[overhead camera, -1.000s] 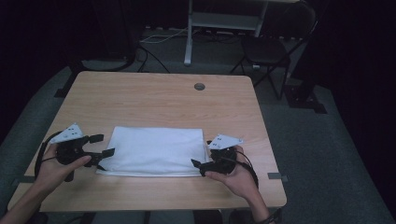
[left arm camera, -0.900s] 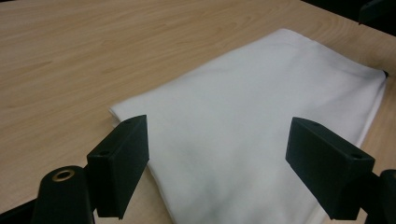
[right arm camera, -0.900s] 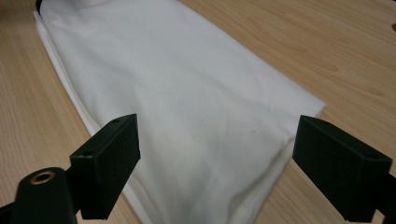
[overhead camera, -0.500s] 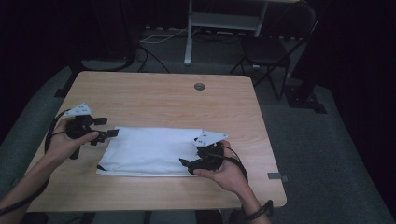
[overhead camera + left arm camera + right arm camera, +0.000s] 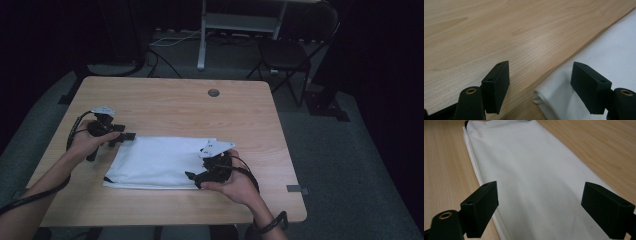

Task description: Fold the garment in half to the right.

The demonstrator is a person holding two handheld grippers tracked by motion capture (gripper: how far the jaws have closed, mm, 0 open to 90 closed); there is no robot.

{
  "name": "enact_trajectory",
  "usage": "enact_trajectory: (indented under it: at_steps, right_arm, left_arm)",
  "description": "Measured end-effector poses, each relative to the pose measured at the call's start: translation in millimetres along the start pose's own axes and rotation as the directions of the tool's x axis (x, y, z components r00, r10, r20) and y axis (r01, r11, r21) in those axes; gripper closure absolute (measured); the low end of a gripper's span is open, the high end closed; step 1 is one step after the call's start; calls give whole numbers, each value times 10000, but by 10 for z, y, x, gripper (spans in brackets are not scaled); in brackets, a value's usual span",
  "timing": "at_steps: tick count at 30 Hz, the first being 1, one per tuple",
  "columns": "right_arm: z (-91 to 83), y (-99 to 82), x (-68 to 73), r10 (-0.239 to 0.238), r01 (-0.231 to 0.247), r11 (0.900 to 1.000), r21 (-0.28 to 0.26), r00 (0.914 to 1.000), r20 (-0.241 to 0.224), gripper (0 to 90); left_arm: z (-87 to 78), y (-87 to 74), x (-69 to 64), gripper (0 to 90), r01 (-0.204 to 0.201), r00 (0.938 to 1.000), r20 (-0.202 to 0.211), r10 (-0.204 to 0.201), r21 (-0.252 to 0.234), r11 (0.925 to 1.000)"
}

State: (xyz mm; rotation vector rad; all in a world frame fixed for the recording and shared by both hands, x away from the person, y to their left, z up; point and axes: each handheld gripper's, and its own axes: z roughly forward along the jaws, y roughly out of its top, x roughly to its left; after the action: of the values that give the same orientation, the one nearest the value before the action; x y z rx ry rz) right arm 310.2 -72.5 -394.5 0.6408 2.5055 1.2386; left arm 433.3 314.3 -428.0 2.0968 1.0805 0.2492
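The folded white cloth point(image 5: 160, 162) lies flat in the lower middle of the high view, on the near half of the wooden table point(image 5: 200, 110). Its far-left corner is what the left gripper point(image 5: 126, 137) is working at: in the left gripper view that rounded corner sits low in the frame between the two black jaws, which have just been closing in but stand well apart, neither pad pressing the fabric. Over at the cloth's right end, lower centre of the high view, the right gripper point(image 5: 192, 177) hangs above the fabric with jaws spread wide and empty; in its own view the cloth point(image 5: 531, 177) runs away toward the top of the frame. So this reads as the reach-and-grasp step of a fold. Next, I'd say, the left jaws must pinch that corner cleanly, all layers together, before any lift. A small grey grommet point(image 5: 213, 92) sits upper centre, a dark chair point(image 5: 292, 50) beyond.
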Motion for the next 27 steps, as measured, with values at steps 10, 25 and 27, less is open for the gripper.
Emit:
enact_trajectory:
  at_steps: [10, 25, 27]
  right_arm:
    - [15, -23, 15, -64, 65, 9999, 122, 9999, -77, 133]
    - [119, 91, 95, -486, 492, 9986, 203, 9984, -300, 133]
    - [126, 100, 102, -497, 504, 9985, 229, 9983, -310, 134]
  left_arm:
    - [-18, -96, -80, 451, -472, 9988, 97, 473, -144, 9988]
    - [-40, -220, -280, 797, -314, 9994, -179, 305, -495, 9983]
    - [-44, -229, -287, 827, -119, 9998, -170, 110, -535, 9985]
